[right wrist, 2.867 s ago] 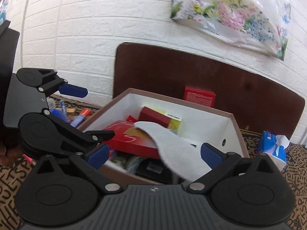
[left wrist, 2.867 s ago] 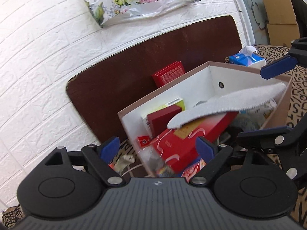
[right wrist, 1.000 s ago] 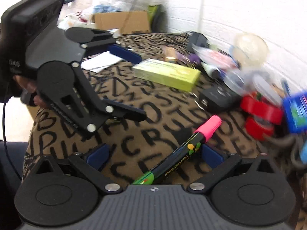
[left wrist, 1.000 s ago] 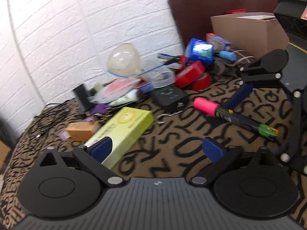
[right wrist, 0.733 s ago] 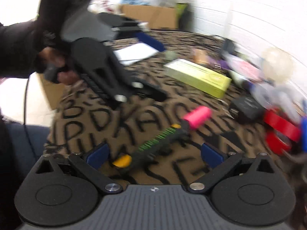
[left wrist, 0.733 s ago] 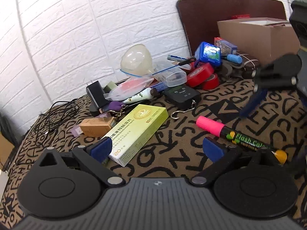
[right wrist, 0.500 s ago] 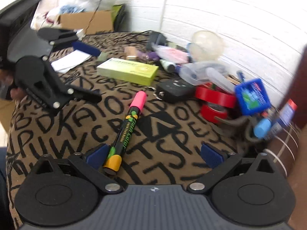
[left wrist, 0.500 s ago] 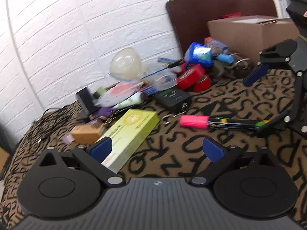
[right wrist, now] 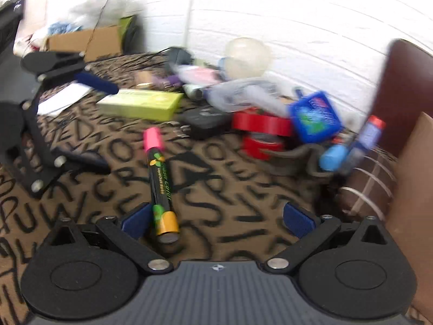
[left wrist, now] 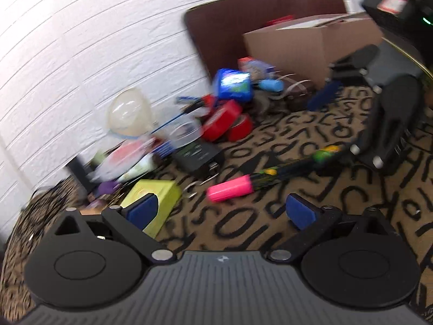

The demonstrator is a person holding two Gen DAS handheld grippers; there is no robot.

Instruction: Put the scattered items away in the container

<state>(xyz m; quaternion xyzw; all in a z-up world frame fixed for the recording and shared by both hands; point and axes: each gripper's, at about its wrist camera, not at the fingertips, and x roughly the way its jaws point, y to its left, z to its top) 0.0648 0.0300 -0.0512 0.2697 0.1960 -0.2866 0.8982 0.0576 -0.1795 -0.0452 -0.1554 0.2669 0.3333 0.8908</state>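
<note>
Lying on the brown letter-print tablecloth (right wrist: 222, 189), the pink-capped black chalk marker (right wrist: 159, 173) has its yellow end just inside the right gripper (right wrist: 216, 218), by the left-hand pad; jaws wide apart, nothing held. Left gripper (left wrist: 220, 210) is likewise spread w/ nothing between the pads, its left pad over the lime-green flat carton (left wrist: 157, 203). Left-wrist view alone shows the tan cardboard box (left wrist: 311, 46) whole from outside, contents hidden; right-wrist view gets only its edge, plus red tape rolls (right wrist: 262, 132) & blue packet (right wrist: 314, 116) near it.
</note>
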